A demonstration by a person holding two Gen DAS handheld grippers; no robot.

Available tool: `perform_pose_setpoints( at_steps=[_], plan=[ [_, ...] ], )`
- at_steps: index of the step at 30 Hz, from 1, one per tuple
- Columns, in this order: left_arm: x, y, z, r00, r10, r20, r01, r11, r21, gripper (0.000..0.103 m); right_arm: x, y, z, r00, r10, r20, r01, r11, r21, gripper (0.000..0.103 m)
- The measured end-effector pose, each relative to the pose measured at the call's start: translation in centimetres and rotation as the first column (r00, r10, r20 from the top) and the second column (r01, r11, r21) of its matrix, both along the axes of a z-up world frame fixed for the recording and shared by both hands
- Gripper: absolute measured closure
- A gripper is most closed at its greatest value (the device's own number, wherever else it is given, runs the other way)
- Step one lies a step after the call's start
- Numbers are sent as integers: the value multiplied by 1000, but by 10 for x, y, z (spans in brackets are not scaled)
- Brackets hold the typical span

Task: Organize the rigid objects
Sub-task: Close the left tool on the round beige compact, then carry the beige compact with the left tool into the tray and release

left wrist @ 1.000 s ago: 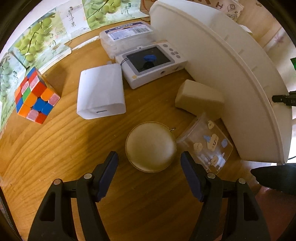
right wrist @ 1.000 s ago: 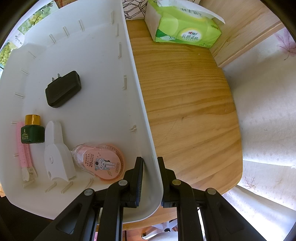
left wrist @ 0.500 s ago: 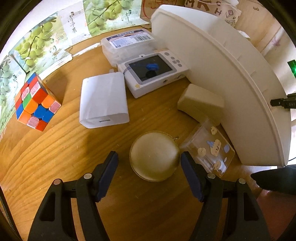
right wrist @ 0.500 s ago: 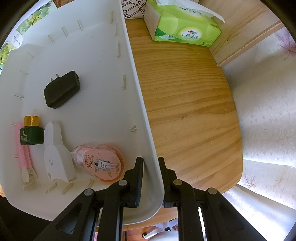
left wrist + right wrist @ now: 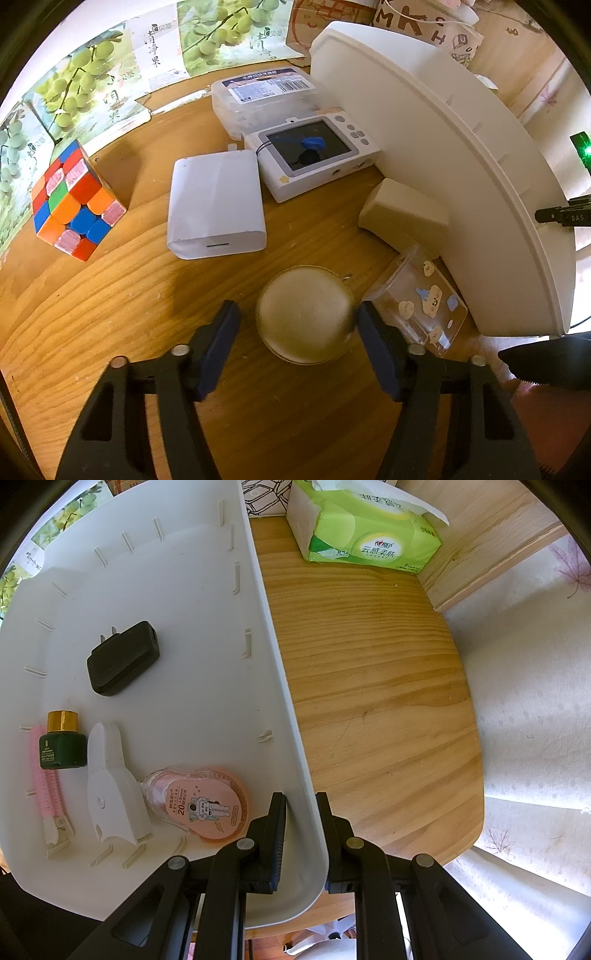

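Right wrist: right tool [image 5: 300, 808] clamps white bin [image 5: 207, 635] wall; charger [image 5: 123, 657], bottle [image 5: 61, 744], tape [image 5: 201, 805] inside.

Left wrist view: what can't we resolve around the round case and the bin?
- Round tan case: motion-blurred; contact with the left gripper fingers unclear.
- White bin: its wall hides the inside.
- Clear sticker box: near corner behind one finger.
- Box label: print too small.

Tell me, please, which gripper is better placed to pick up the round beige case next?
Left: the left gripper straddles the round beige case, its jaws just closing. The right gripper is clamped on the white bin wall.
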State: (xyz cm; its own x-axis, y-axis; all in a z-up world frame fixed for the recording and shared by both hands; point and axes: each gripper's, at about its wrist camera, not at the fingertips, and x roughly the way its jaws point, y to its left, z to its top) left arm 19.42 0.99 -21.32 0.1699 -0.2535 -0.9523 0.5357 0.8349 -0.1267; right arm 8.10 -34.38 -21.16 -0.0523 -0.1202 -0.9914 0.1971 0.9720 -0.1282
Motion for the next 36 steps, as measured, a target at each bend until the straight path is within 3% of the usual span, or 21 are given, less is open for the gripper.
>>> perform_pose_setpoints(
  at_steps=[14, 24, 36],
  plan=[
    [-14, 11, 3, 999, 44, -3, -44, 999, -25, 44, 0, 0, 1, 1000, 6, 3, -6, 1000, 0, 86],
    [-26, 23, 6, 991, 134, -16, -135, 990, -32, 44, -1, -1, 2, 1000, 12, 18, -13, 1000, 5, 89],
    [-59, 24, 30, 966, 256, 29, -255, 966, -34, 44, -4, -6, 5, 997, 71, 42, -73, 996, 49, 92]
  ],
)
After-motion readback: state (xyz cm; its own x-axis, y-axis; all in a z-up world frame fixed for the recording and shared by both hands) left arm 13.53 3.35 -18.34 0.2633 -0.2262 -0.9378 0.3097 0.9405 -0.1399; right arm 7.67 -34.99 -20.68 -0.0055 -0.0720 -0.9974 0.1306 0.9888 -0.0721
